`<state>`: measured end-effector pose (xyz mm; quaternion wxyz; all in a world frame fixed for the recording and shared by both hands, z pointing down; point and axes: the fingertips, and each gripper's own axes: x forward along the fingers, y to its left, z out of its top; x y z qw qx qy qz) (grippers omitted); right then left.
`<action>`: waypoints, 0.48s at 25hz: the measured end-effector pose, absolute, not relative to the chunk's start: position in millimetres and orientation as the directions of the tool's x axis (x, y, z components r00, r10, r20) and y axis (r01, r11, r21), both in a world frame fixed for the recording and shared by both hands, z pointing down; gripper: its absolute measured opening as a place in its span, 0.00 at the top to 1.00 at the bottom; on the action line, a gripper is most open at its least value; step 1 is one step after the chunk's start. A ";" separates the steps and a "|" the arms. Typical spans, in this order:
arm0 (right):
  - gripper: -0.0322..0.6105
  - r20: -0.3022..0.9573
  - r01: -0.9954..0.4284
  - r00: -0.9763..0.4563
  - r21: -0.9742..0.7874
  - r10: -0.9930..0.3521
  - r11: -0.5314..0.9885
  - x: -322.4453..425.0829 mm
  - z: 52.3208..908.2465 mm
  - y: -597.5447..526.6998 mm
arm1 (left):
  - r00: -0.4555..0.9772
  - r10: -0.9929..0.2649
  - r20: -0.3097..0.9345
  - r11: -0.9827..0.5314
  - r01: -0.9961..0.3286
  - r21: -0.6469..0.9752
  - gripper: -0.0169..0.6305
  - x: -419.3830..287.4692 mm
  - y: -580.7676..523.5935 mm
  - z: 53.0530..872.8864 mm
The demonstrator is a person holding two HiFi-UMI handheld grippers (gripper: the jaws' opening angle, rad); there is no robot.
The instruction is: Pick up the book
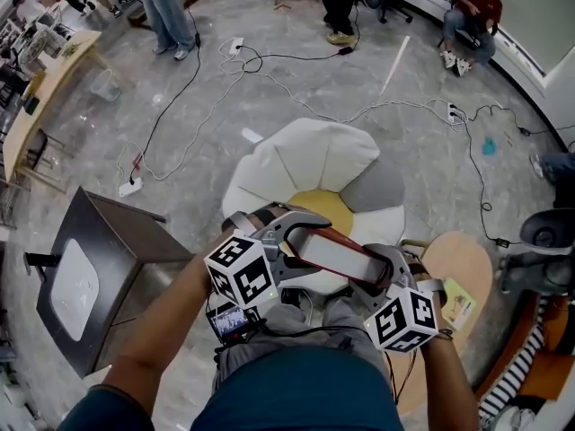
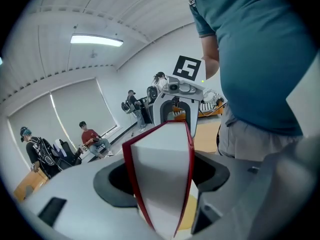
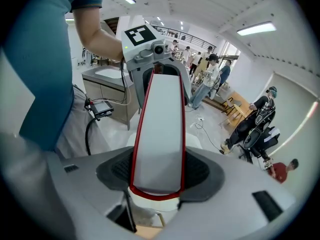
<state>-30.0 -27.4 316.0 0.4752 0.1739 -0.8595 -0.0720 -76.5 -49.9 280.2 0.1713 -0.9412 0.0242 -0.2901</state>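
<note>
Clamping the red book point(image 1: 337, 257) end to end: left gripper point(image 1: 295, 245) at ten o'clock, right gripper point(image 1: 382, 277) at four.

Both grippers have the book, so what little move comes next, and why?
Probably lift both together, level: the left gripper and right gripper each clamp one end of the book, which hangs over the flower-shaped cushion.

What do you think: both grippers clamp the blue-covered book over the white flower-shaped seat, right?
Wrong colour: the book has a red cover, not blue, as the left gripper view shows. Otherwise yes: the left gripper and right gripper both clamp it over the white flower-shaped seat.
</note>
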 end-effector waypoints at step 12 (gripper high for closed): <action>0.54 0.778 -0.233 -0.462 0.356 -0.425 0.905 -22.6 295.5 -17.5 | 0.816 -0.172 0.552 -0.914 0.078 -0.399 0.51 -68.5 -33.9 252.7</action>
